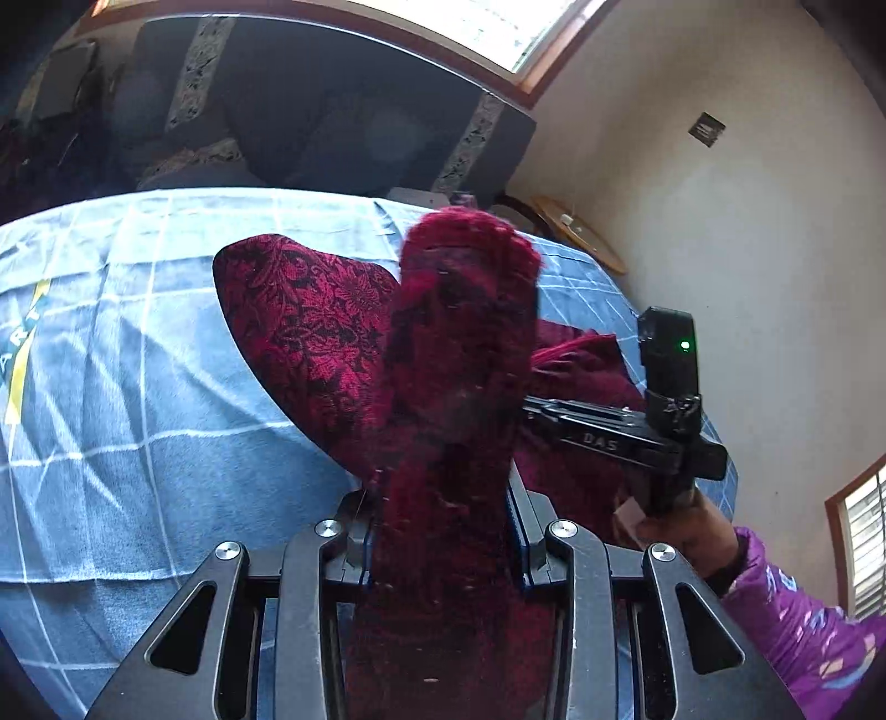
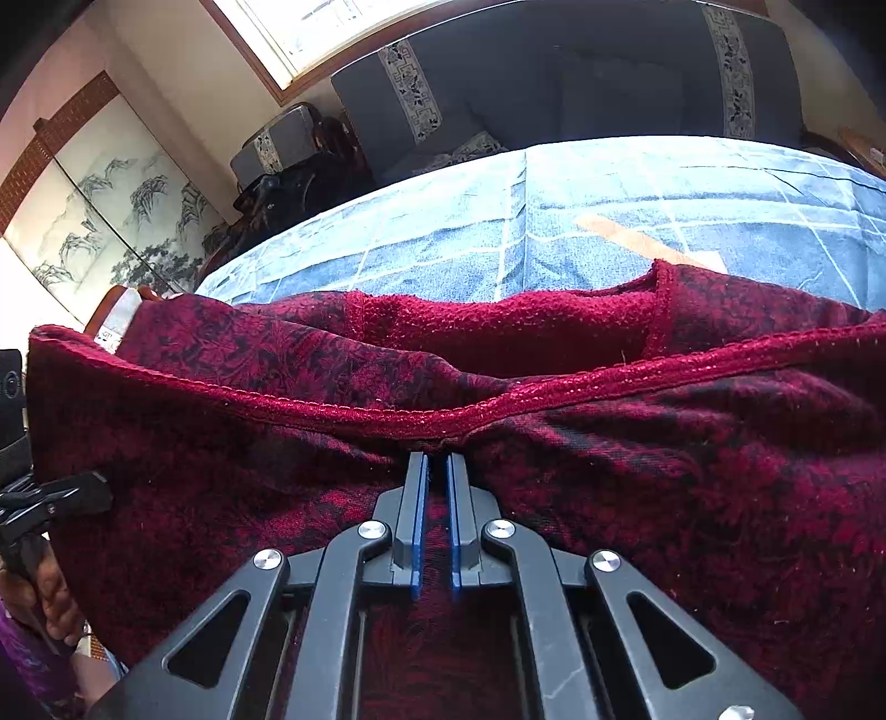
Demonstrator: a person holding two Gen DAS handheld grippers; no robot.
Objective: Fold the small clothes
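A dark red knitted garment with a black floral pattern (image 2: 609, 443) lies spread across a bed covered by a blue sheet with thin white grid lines (image 1: 111, 332).

In the left wrist view, the left gripper (image 1: 443, 387) has a thick bunch of the red cloth running up between its jaws and draping over them, so the fingertips are hidden; the jaws stand partly apart and look clamped on that bunch. One rounded flap of the garment fans out to the left over the sheet.

The right gripper (image 2: 437, 471) has its jaws drawn nearly together, the blue pads pinching a fold of cloth just below the garment's stitched hem. Beyond the hem, the plainer red inner face of the garment shows, then the blue sheet. In the left wrist view this same black tool sits to the right, a green light lit on it, held by a hand (image 1: 686, 531) in a purple patterned sleeve (image 1: 803, 620).

A dark sofa with pale patterned strips (image 2: 554, 83) stands past the bed under a bright window (image 1: 526, 27).
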